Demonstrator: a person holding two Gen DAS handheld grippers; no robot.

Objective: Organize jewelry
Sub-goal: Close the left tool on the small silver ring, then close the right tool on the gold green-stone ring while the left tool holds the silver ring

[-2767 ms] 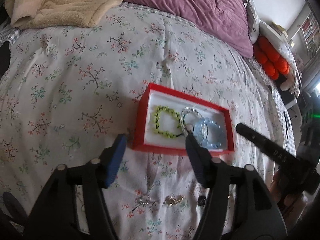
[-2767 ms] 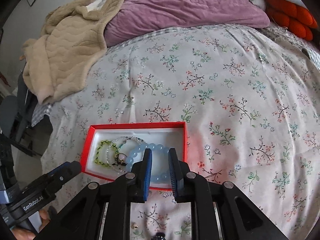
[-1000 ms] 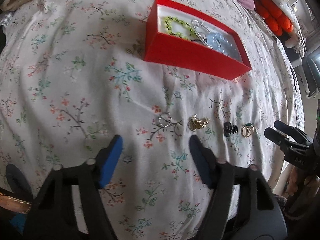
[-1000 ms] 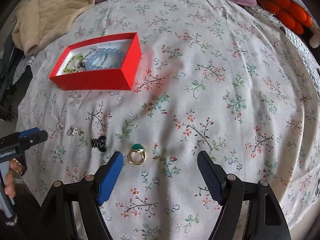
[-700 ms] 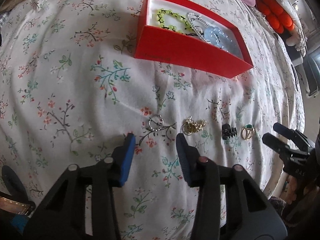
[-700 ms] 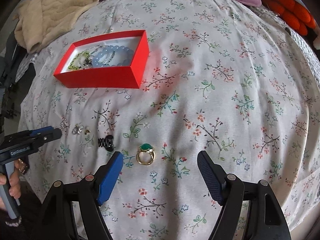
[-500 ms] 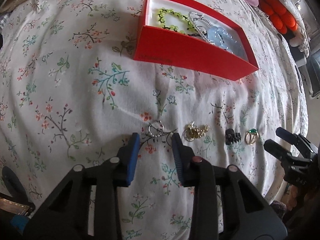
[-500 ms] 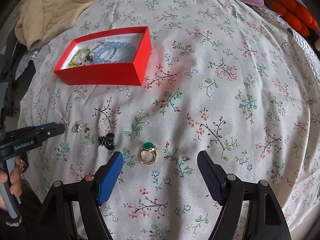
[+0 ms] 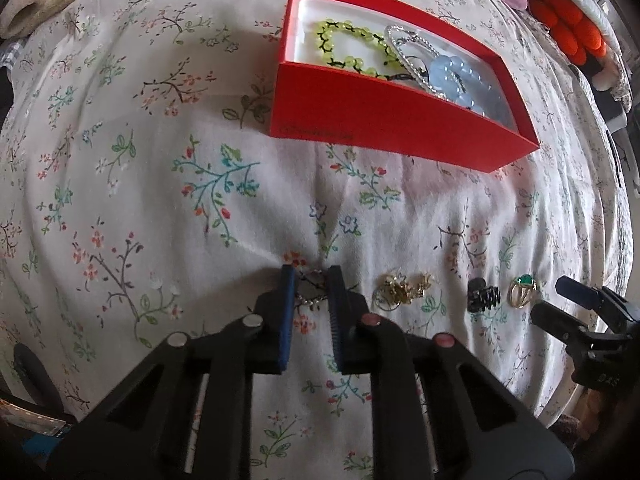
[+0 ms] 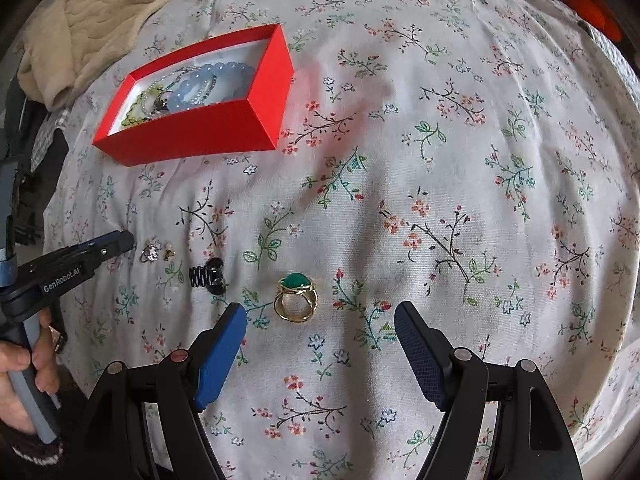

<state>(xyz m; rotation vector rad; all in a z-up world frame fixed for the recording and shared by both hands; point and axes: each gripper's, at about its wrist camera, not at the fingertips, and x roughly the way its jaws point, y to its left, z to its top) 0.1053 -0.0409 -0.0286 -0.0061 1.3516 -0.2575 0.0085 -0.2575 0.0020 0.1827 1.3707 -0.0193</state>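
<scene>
Left wrist view: my left gripper (image 9: pixel 311 280) jaws pinch narrowly around silver earring (image 9: pixel 312 299); bedsheet (image 9: pixel 160 200) may bunch, earring slipping. Right gripper (image 10: pixel 320 320) jaws gape wide.

Left claw (image 9: pixel 311 280): now low on the bed, fingers narrowed around the silver ring (image 9: pixel 310 301).
Right claw (image 10: pixel 320 314): now wide open near the green-stone ring (image 10: pixel 295 297).

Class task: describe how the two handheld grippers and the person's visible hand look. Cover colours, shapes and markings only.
The left gripper and right gripper are both black plastic, with angular linkage arms, silvery and reddish pivot pins, and flat blue textured pads. White lettering, "GenRobot.AI", runs along the left gripper's side. A bare hand grips its grey-blue handle, with a dark cuff at the wrist.
</scene>
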